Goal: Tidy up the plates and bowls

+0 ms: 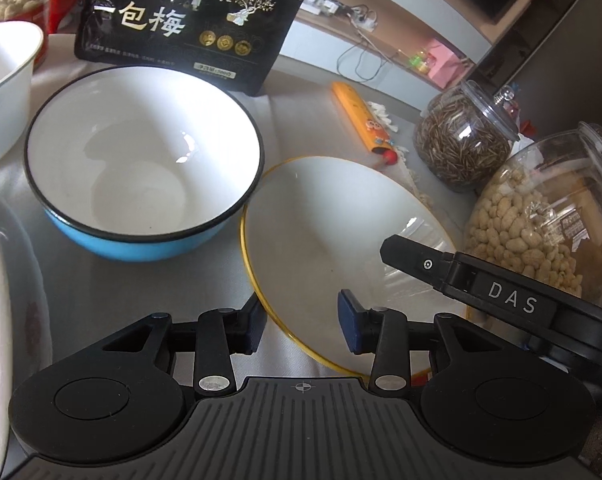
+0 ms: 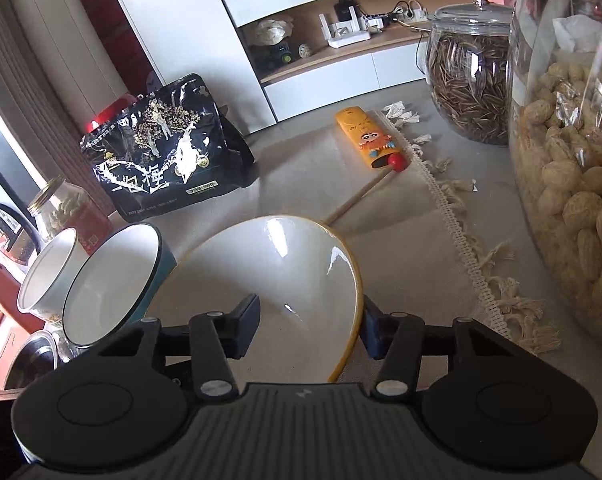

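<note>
Left wrist view: the left gripper (image 1: 303,326) is open with nothing in it, hovering just over the near rim of the yellow-rimmed plate (image 1: 325,236). So the plate lies dead ahead and slightly right of it, flat on the desk (image 1: 293,128). The blue bowl (image 1: 141,160) is ahead-left, its side just about touching the plate's rim. A white bowl (image 1: 1,88) sits toward the far left edge. The right gripper (image 1: 501,292) pokes in from the right over the plate's right side.

Right wrist view: the right gripper (image 2: 307,326) has its jaws spread on either side of the plate's right rim, one pad over the plate, the other outside it. They look not quite clamped, though I can't say for sure from this angle. The plate (image 2: 269,276) extends forward-left from it, with the blue bowl (image 2: 113,284) beyond on the left.

My take: the right one is better placed to grab the plate.
</note>
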The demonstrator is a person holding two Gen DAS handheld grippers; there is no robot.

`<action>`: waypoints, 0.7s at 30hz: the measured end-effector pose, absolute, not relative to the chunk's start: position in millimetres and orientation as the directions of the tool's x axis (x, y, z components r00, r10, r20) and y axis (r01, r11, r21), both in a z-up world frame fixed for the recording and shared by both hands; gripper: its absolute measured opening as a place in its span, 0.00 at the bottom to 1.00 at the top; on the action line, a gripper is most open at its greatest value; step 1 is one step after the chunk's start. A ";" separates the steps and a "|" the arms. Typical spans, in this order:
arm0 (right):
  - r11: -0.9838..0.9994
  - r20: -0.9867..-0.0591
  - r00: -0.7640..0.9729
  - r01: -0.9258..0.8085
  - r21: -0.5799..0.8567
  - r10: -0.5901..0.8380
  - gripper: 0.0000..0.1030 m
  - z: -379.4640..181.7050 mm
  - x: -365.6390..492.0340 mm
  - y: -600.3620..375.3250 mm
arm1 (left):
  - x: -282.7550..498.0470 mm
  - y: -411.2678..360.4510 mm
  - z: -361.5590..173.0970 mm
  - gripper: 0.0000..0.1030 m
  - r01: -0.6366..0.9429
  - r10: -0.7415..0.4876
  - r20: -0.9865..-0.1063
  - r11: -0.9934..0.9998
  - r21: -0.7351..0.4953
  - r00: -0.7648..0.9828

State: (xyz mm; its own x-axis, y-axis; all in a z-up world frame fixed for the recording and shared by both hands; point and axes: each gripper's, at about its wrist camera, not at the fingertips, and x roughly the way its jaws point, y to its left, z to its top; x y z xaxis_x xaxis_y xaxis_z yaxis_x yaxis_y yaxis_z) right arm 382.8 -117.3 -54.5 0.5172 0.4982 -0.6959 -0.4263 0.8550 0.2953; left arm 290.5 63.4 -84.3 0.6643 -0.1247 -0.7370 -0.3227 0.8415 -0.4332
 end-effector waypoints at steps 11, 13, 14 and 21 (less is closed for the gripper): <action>0.807 -0.672 0.494 -0.522 0.277 0.551 0.53 -45.6 312.7 -96.4 | 206.5 77.8 -79.7 0.40 -0.359 -0.142 -0.751 0.811 -0.462 0.645; 0.795 -0.675 0.472 -0.528 0.299 0.567 0.53 -47.6 300.8 -94.9 | 189.2 82.6 -76.3 0.40 -0.369 -0.132 -0.756 0.811 -0.454 0.641; 0.789 -0.677 0.460 -0.530 0.310 0.575 0.53 -49.2 295.0 -94.5 | 183.1 83.9 -75.0 0.40 -0.370 -0.126 -0.758 0.814 -0.447 0.640; 0.753 -0.687 0.383 -0.539 0.377 0.618 0.53 -61.0 263.5 -96.3 | 150.8 96.1 -74.9 0.35 -0.376 -0.139 -0.761 0.804 -0.460 0.634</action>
